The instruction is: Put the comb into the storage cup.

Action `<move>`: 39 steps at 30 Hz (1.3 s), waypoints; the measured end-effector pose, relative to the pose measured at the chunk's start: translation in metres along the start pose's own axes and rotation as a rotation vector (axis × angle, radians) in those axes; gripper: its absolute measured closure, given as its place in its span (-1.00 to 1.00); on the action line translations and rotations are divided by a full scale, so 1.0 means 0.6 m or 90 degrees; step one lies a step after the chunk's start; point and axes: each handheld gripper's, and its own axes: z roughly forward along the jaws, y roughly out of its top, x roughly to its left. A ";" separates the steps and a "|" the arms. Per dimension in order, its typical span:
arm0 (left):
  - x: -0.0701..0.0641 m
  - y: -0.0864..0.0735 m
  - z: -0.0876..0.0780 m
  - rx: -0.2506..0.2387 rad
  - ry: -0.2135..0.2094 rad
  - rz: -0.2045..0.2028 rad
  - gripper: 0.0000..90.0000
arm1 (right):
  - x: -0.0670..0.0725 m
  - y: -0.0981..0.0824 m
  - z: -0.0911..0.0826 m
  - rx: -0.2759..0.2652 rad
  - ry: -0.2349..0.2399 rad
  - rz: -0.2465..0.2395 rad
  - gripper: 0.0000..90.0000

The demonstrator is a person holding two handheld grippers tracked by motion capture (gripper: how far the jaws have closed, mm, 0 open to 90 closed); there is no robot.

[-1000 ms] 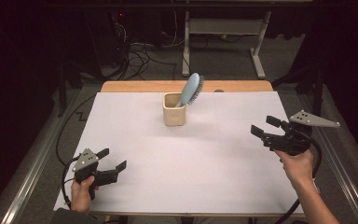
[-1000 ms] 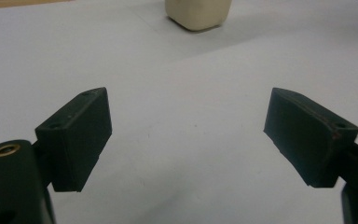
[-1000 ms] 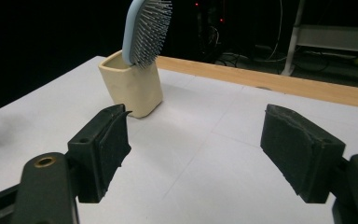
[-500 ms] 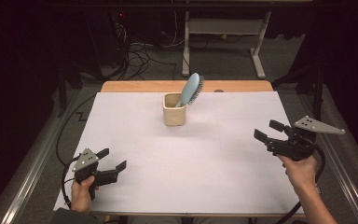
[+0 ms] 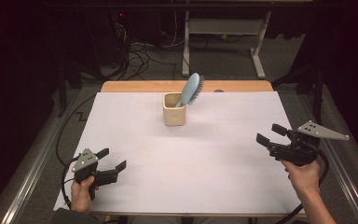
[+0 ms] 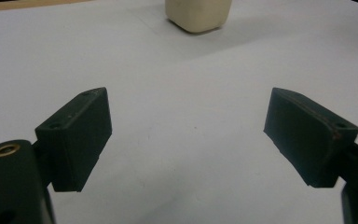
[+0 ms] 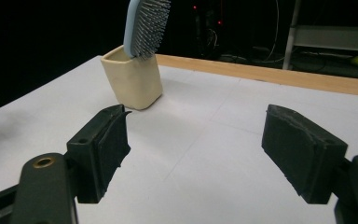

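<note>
A cream square cup (image 5: 174,112) stands at the far middle of the white-covered table (image 5: 205,168). A light blue hairbrush (image 5: 192,87) rests in it handle down, its bristled head leaning right over the rim. My left gripper (image 5: 113,158) hovers near the front left corner, open and holding nothing. My right gripper (image 5: 269,134) is at the right side, pointing left toward the middle, also open with nothing between the pads. In the left gripper view the gripper (image 6: 186,100) faces the cup (image 6: 196,14). The right gripper view has its gripper (image 7: 196,114) before the cup (image 7: 133,81) and hairbrush (image 7: 147,25).
A wooden strip (image 5: 186,86) runs along the table's far edge. Behind it are dark floor, cables (image 5: 135,56) and a metal frame's legs (image 5: 256,60). Metal rails (image 5: 28,168) border both sides of the table. Each gripper trails a black cable off the near edge.
My right hand has drifted slightly toward the near edge with its jaws still wide. The left gripper, cup and hairbrush have stayed put.
</note>
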 end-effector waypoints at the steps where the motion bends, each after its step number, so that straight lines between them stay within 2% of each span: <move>1: 0.000 0.000 0.000 0.000 0.000 0.000 -0.65 | 0.000 -0.001 -0.001 0.001 0.000 0.001 -0.48; 24: -0.002 0.000 0.000 -0.007 -0.005 0.004 -0.65 | -0.007 -0.032 -0.023 -0.002 -0.008 0.019 -0.48; 39: -0.002 0.000 0.000 -0.006 -0.005 0.004 -0.65 | -0.008 -0.056 -0.029 0.004 -0.018 0.021 -0.48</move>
